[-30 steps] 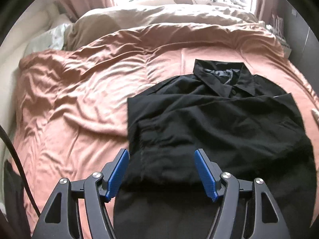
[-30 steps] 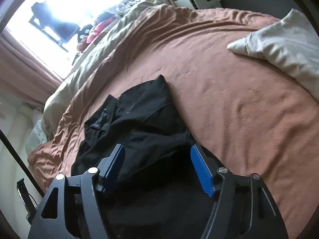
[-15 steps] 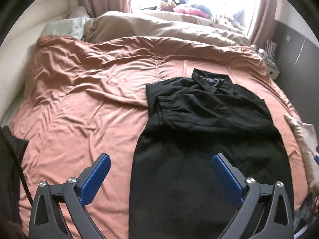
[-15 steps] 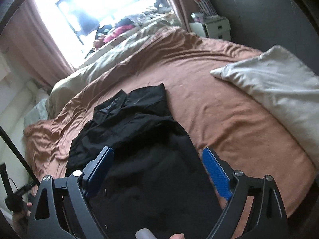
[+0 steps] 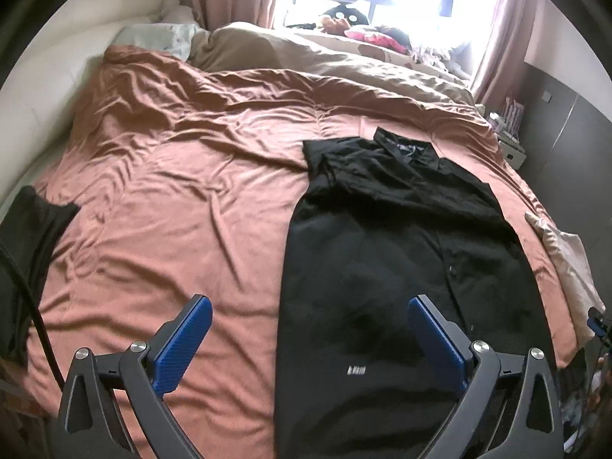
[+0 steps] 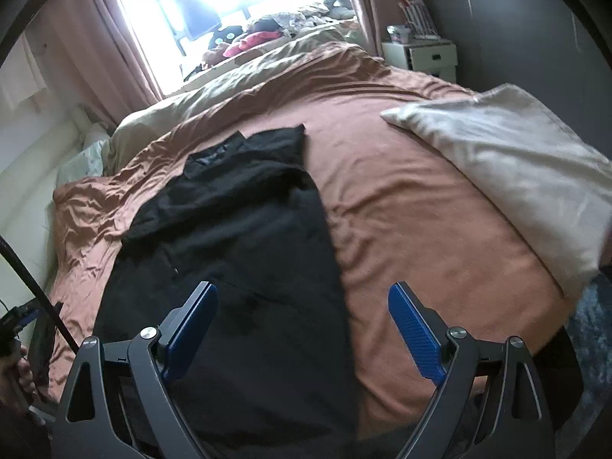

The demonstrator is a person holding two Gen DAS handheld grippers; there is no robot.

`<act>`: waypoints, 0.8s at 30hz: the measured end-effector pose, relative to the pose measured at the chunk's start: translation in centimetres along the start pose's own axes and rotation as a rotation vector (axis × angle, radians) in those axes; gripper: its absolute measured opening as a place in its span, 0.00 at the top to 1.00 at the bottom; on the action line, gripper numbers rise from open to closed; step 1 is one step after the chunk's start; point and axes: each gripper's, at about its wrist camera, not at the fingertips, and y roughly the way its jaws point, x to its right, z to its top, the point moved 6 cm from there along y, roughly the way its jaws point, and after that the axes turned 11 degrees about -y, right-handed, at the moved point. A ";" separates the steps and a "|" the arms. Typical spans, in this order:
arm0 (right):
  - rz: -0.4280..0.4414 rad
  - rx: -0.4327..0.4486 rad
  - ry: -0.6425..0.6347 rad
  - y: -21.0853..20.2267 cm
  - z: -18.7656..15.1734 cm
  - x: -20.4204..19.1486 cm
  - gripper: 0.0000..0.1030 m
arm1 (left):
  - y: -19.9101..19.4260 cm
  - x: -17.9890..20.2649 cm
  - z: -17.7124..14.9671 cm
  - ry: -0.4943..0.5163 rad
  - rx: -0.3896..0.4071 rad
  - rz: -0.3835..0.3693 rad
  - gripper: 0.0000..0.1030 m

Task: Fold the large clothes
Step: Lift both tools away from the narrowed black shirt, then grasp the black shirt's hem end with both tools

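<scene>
A black collared shirt [image 5: 397, 252] lies lengthwise on the salmon bedspread [image 5: 183, 199], collar toward the window, sleeves folded in over the chest. It also shows in the right wrist view [image 6: 237, 252]. My left gripper [image 5: 310, 338] is open and empty, raised above the shirt's left hem edge. My right gripper [image 6: 304, 329] is open and empty, raised above the shirt's right edge near the foot of the bed.
A cream pillow [image 6: 508, 176] lies at the bed's right edge. A beige duvet [image 5: 306, 57] is bunched near the window. A dark garment [image 5: 23, 252] hangs at the bed's left side. A white nightstand [image 6: 424, 57] stands at the far right corner.
Both grippers have opened wide and pulled back and up from the shirt's folded chest area toward the foot of the bed. The shirt lies released.
</scene>
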 end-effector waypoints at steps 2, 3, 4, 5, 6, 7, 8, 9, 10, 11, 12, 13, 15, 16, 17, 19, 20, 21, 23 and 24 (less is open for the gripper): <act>0.022 0.004 0.023 -0.8 -1.2 0.7 0.12 | -0.4 -0.6 -1.3 -0.007 -0.007 -0.004 0.01; 0.027 0.008 0.033 -1.2 -1.8 1.1 0.12 | -0.5 -1.0 -2.0 -0.011 -0.011 -0.007 0.01; 0.027 0.007 0.038 -1.6 -2.3 1.4 0.12 | -0.7 -1.3 -2.7 -0.014 -0.014 -0.013 0.01; 0.027 0.000 0.041 -1.8 -3.0 1.8 0.12 | -0.9 -1.6 -3.3 -0.018 -0.014 -0.019 0.01; 0.027 -0.008 0.044 -1.8 -3.5 2.0 0.12 | -1.1 -1.9 -3.8 -0.022 -0.015 -0.022 0.02; 0.036 -0.019 0.048 -1.8 -4.3 2.3 0.12 | -1.2 -2.3 -4.4 -0.031 -0.017 -0.026 0.02; 0.049 -0.028 0.056 -1.8 -4.9 2.5 0.13 | -1.3 -2.7 -5.0 -0.043 -0.019 -0.030 0.04; 0.059 -0.032 0.066 -1.8 -5.4 2.6 0.13 | -1.3 -2.9 -5.4 -0.055 -0.022 -0.033 0.07; 0.079 -0.039 0.076 -1.7 -5.9 2.7 0.14 | -1.3 -3.3 -6.0 -0.073 -0.029 -0.040 0.09; 0.098 -0.043 0.088 -1.6 -6.4 2.9 0.15 | -1.3 -3.7 -6.7 -0.095 -0.034 -0.047 0.12; 0.123 -0.052 0.104 -1.4 -7.0 2.9 0.20 | -1.2 -3.9 -7.2 -0.109 -0.036 -0.049 0.16; 0.142 -0.061 0.119 -1.2 -7.6 3.0 0.24 | -1.0 -4.3 -8.0 -0.124 -0.043 -0.051 0.18; 0.186 -0.082 0.148 -0.7 -8.8 3.1 0.31 | -0.7 -4.8 -9.2 -0.156 -0.059 -0.056 0.25; 0.199 -0.093 0.157 -0.4 -9.2 3.2 0.33 | -0.5 -5.1 -9.7 -0.167 -0.066 -0.058 0.26; 0.209 -0.103 0.165 -0.1 -9.7 3.3 0.35 | -0.2 -5.4 -10.3 -0.176 -0.076 -0.057 0.29; 0.242 -0.113 0.189 0.5 -10.5 3.4 0.35 | 0.3 -6.0 -11.2 -0.189 -0.090 -0.055 0.34; 0.259 -0.116 0.200 0.8 -10.8 3.6 0.36 | 0.5 -6.2 -11.6 -0.198 -0.097 -0.061 0.37; 0.283 -0.116 0.215 1.0 -11.1 3.5 0.38 | 0.8 -6.5 -11.9 -0.212 -0.106 -0.072 0.41; 0.327 -0.116 0.242 1.4 -11.7 3.4 0.41 | 1.4 -7.2 -12.4 -0.241 -0.126 -0.078 0.47; 0.348 -0.118 0.254 1.6 -11.9 3.4 0.43 | 1.6 -7.4 -12.6 -0.253 -0.134 -0.089 0.49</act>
